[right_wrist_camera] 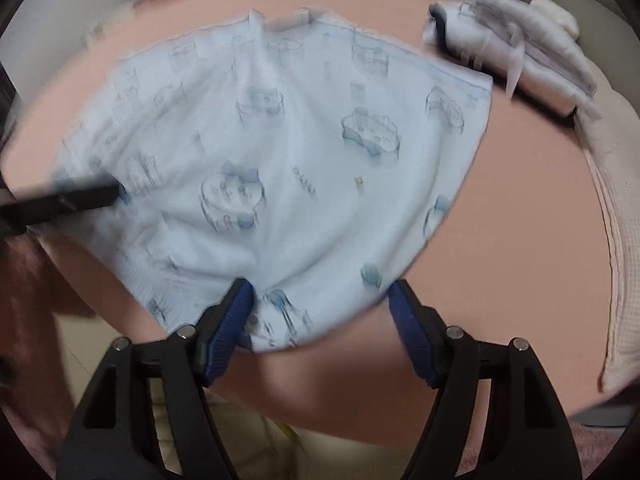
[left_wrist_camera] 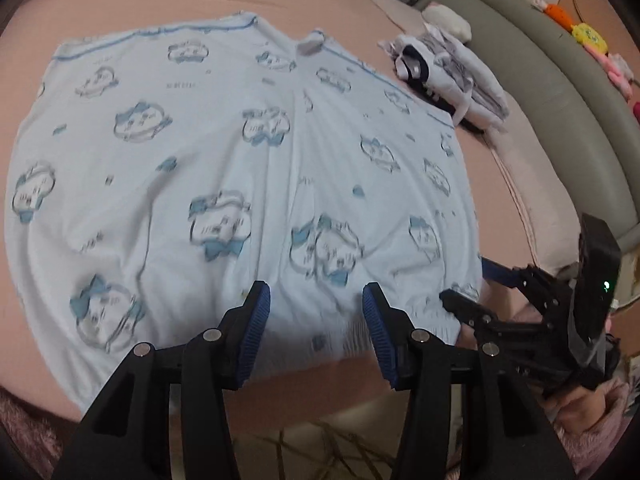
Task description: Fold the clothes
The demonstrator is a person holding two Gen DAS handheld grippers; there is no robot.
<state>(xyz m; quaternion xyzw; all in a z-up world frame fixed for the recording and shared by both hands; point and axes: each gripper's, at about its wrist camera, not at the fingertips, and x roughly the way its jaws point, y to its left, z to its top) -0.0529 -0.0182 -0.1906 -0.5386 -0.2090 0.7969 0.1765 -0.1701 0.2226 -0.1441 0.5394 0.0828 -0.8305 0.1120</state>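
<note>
A pale blue garment (left_wrist_camera: 248, 168) printed with blue cartoon figures lies spread flat on a pink bed (left_wrist_camera: 500, 184), filling the middle of both wrist views, its blue-trimmed edge toward twelve o'clock and its near hem toward six. The left gripper (left_wrist_camera: 316, 316) hangs over that near hem with its blue pads (left_wrist_camera: 256, 332) spread apart, nothing pinched between them. The right gripper (right_wrist_camera: 320, 304) hovers over the hem's lower corner, jaws also spread wide, the cloth lying under the gap but not pressed. In the left view the right gripper appears at four o'clock, beside the garment's corner, with a hand (left_wrist_camera: 580, 412) in a pink fuzzy sleeve (left_wrist_camera: 604, 436) behind it. A folded white pile (left_wrist_camera: 448, 76) sits on the bed at two o'clock, just beside the garment. A grey bed frame (left_wrist_camera: 560, 92) curves past it.
</note>
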